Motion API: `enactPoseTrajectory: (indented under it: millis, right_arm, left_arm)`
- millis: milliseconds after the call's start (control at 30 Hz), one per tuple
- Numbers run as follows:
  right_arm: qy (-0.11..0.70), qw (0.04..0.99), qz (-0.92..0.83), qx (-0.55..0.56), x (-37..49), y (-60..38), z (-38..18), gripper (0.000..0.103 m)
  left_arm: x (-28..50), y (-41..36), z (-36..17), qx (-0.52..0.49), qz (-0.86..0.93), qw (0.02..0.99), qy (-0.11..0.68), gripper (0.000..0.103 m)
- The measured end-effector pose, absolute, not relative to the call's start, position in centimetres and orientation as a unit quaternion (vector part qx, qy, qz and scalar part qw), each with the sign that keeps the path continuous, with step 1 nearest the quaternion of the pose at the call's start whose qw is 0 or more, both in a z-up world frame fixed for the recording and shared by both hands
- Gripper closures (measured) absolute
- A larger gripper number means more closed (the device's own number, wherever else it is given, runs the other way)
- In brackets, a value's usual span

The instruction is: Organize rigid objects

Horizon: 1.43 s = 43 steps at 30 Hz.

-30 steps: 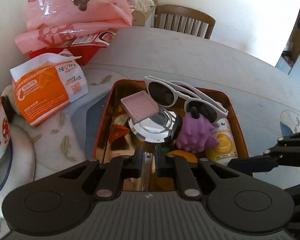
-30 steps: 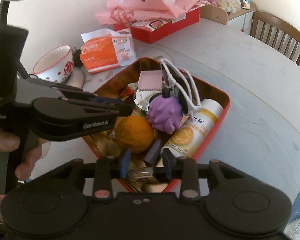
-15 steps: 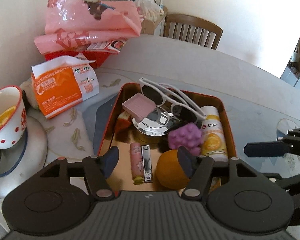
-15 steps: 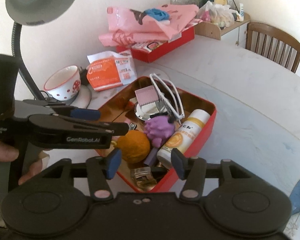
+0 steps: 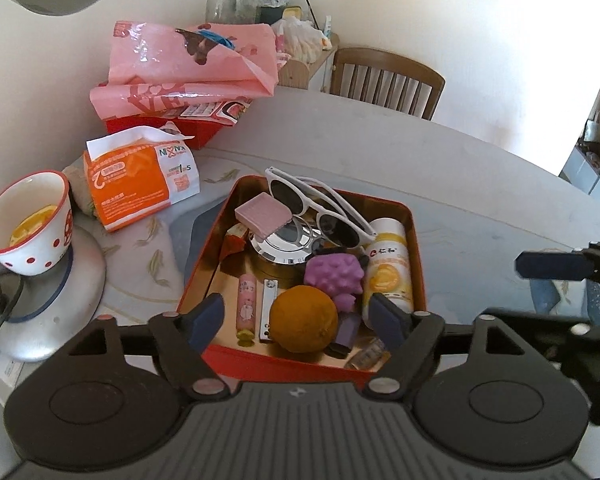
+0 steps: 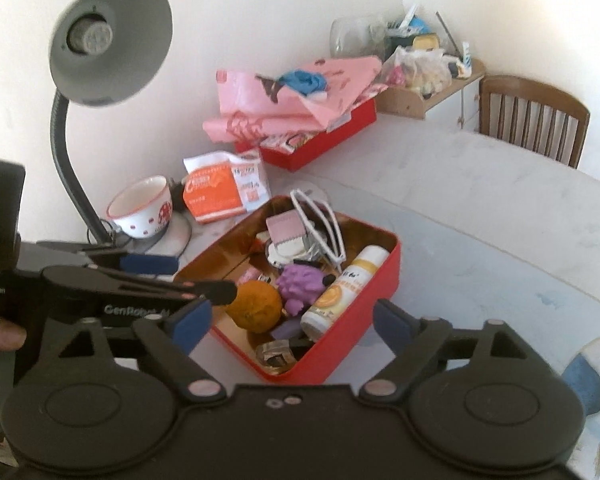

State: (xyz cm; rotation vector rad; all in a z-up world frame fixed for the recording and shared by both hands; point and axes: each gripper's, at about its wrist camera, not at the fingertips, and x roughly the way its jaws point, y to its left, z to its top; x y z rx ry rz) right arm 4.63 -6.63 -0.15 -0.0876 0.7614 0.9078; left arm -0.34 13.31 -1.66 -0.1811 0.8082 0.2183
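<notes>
Left wrist | left claw [image 5: 296, 314] wide open, empty | right claw [image 6: 288, 322] likewise | tin [image 5: 416, 240] near rim hidden (glass vial [image 5: 366, 356] blurry)

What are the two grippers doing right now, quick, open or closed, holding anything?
Left gripper: open, holding nothing, above the near end of the red tin.
Right gripper: open, holding nothing.

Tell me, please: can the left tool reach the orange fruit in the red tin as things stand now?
Probably yes. The left tool is open and empty, and the orange fruit lies uncovered at the near end of the red tin, between its fingers in the left wrist view. Only the purple spiky toy crowds it.
</notes>
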Motion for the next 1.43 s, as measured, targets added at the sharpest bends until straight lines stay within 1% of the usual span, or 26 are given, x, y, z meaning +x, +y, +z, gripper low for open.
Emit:
enactPoseTrajectory:
  millis: [33, 100, 333, 400, 433, 467, 700, 1033, 1433]
  right_arm:
    - [0.353, 0.832, 0.426, -0.037, 4.5, -7.0, 0.0, 0.005]
    - [0.341, 0.838, 0.425, -0.025, 4.4, -7.9, 0.4, 0.0]
    - [0.32, 0.845, 0.427, -0.005, 3.8, -9.9, 1.2, 0.0]
    - [0.32, 0.848, 0.423, -0.001, 3.7, -10.3, 1.2, 0.0]
    - [0.32, 0.848, 0.422, 0.002, 3.7, -10.5, 1.2, 0.0]
    - [0.321, 0.849, 0.42, 0.002, 3.7, -10.7, 1.2, 0.0]
    - [0.314, 0.854, 0.414, -0.002, 3.2, -11.5, 1.2, 0.0]
    - [0.316, 0.852, 0.417, 0.006, 3.2, -12.8, 1.0, 0.0]
    - [0.32, 0.853, 0.411, 0.004, 3.7, -14.3, 0.4, 0.0]
  left_arm:
    - [-0.5, 13.1, -1.6, -0.088, 0.108, 0.91, 0.391, 0.021]
    - [-0.9, 12.7, -1.3, -0.083, 0.113, 0.912, 0.387, 0.02]
    - [-2.2, 10.5, -0.2, -0.059, 0.113, 0.918, 0.377, 0.018]
    - [-2.5, 9.9, 0.0, -0.057, 0.105, 0.919, 0.376, 0.01]
    - [-2.6, 9.6, 0.1, -0.056, 0.102, 0.919, 0.376, 0.002]
    - [-2.7, 9.3, 0.2, -0.056, 0.1, 0.92, 0.374, 0.001]
    - [-3.0, 8.5, 0.5, -0.059, 0.116, 0.92, 0.369, 0.001]
    - [-3.3, 8.4, 0.6, -0.088, 0.125, 0.919, 0.363, 0.001]
    - [-2.8, 6.9, 0.4, -0.086, 0.139, 0.918, 0.361, 0.001]
